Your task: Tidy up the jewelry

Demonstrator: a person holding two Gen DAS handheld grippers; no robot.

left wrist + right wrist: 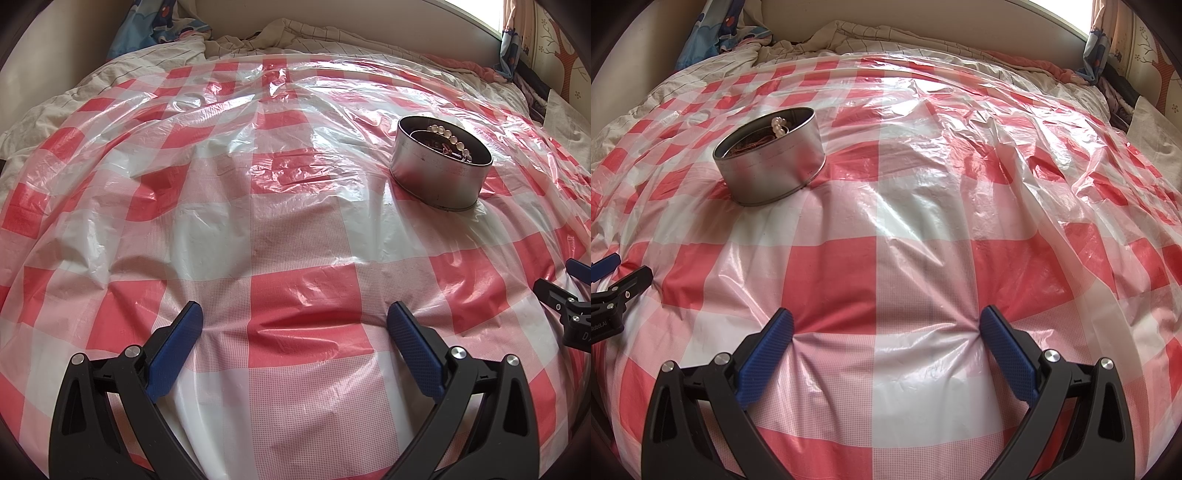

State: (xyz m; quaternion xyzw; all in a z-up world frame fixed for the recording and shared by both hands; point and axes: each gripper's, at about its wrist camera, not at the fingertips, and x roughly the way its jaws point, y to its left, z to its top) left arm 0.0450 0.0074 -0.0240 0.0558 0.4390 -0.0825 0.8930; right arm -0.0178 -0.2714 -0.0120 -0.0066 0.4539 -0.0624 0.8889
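A round silver tin (439, 173) stands on the red-and-white checked plastic sheet, ahead and to the right in the left wrist view. It holds a pale bead bracelet (448, 137) and some darker jewelry. In the right wrist view the tin (772, 173) is ahead to the left, with pearl beads (778, 125) and reddish chain inside. My left gripper (294, 314) is open and empty, low over the sheet. My right gripper (886, 319) is open and empty, its fingertips (785, 321) pressing into the sheet.
The checked plastic sheet (295, 229) covers a bed with rumpled pale bedding (110, 70) behind it. A blue patterned cloth (162, 26) lies at the back left. A curtain and wall (1123, 44) stand at the back right. The other gripper shows at the frame edge (569, 306).
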